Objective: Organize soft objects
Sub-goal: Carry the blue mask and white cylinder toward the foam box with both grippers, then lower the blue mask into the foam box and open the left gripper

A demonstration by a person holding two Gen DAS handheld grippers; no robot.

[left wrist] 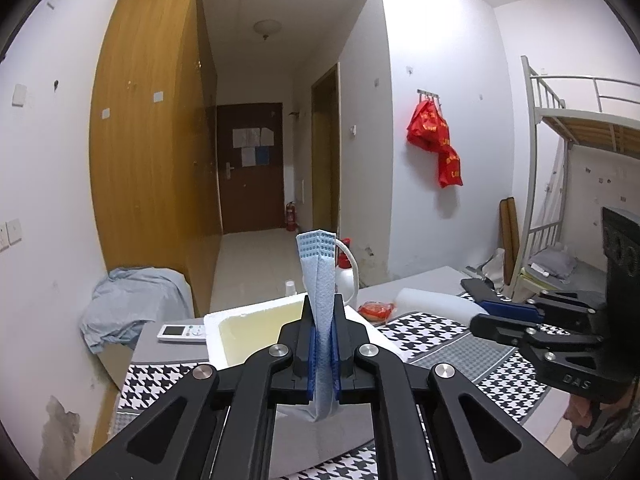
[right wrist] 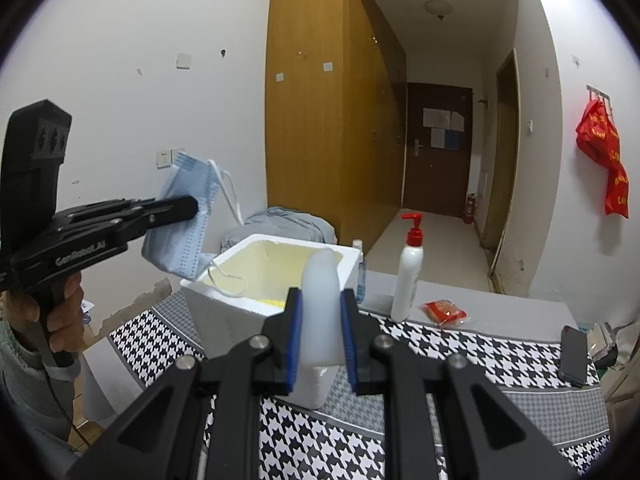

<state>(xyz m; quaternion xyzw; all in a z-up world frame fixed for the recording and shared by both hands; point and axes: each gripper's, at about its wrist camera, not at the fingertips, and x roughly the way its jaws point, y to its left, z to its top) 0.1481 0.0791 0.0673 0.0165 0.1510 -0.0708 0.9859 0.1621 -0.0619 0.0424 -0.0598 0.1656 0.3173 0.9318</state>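
Observation:
My left gripper (left wrist: 323, 344) is shut on a light blue face mask (left wrist: 322, 280), held upright above the table; it also shows in the right wrist view (right wrist: 180, 216), hanging beside the white foam box (right wrist: 224, 304), one ear loop trailing into it. The foam box (left wrist: 214, 336) stands just ahead of the left gripper. My right gripper (right wrist: 319, 332) is shut on a white foam piece (right wrist: 320, 304), held over the box's near side. In the left wrist view the right gripper (left wrist: 480, 316) holds the foam piece (left wrist: 436, 300) at the right.
A houndstooth cloth (right wrist: 460, 364) covers the table. On it are a white pump bottle (right wrist: 408, 276), a red snack packet (right wrist: 444, 312), a black phone (right wrist: 574, 356) and a remote (left wrist: 182, 333). A grey cloth (left wrist: 132, 304) lies beyond the table's left end.

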